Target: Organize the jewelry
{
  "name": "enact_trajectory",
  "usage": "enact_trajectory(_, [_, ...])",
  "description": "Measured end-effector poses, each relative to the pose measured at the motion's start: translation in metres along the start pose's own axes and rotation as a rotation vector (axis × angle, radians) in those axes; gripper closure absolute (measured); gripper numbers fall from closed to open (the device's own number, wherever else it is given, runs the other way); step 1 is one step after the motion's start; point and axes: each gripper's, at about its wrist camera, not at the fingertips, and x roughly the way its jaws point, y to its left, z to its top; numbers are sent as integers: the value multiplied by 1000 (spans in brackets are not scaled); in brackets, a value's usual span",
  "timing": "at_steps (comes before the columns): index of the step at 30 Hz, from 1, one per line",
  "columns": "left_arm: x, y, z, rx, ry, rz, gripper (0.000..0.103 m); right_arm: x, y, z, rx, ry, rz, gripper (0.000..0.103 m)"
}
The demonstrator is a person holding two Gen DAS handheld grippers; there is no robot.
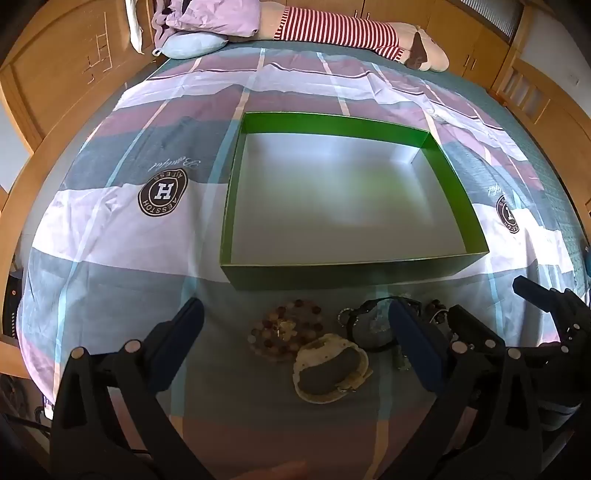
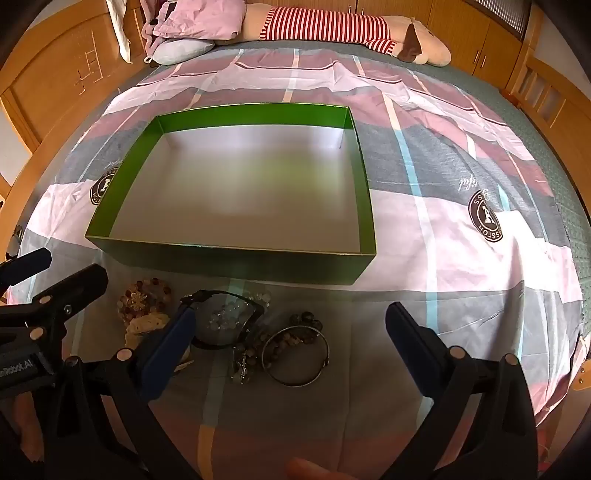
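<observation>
Bed with a plaid pink, grey and white bedspread (image 1: 110, 229), viewed from its foot. A shallow green box (image 1: 343, 269), white inside and holding nothing, lies open in the middle. The jewelry is heaped on the cover just in front of the box's near wall: a coiled bead bracelet (image 1: 286, 326), a pale shell-like piece (image 1: 330, 373) touching it, a dark band (image 2: 225, 321) around clear beads, a brown bead strand (image 2: 291, 332) and a metal bangle (image 2: 297, 360). Left gripper (image 1: 295, 354) hovers over the bracelet and shell piece, jaws wide apart, gripping nothing. Right gripper (image 2: 290, 345) hovers over the bangle, jaws likewise wide apart and empty. A striped plush toy (image 1: 351, 31) lies by the headboard
</observation>
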Motion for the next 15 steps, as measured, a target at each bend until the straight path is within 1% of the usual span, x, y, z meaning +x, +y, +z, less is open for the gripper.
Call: enact_trajectory(15, [1,-4,0,9,3,6,2,2,0,-3,-2,3,1,1])
